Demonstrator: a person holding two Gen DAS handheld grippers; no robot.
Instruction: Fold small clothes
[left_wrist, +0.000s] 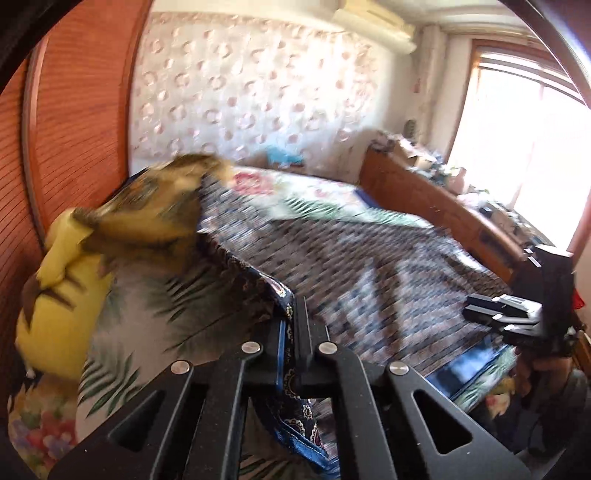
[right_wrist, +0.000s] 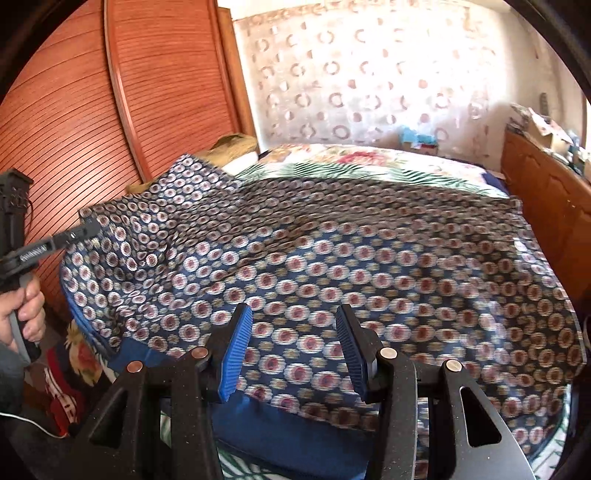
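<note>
Our left gripper (left_wrist: 295, 354) pinches the near-left edge of the blue circle-patterned cloth (right_wrist: 332, 251), while our right gripper (right_wrist: 293, 350) hangs wide apart right over its near edge.

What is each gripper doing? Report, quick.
Left gripper: shut on the edge of the scarf.
Right gripper: open, holding nothing, above the scarf.

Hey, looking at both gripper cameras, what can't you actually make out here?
- Left wrist view: the cloth print is motion-blurred; the left gripper covers the pinched edge.
- Right wrist view: the right gripper hides the cloth's near hem.
- The shelf clutter is too small and glare-washed.
</note>
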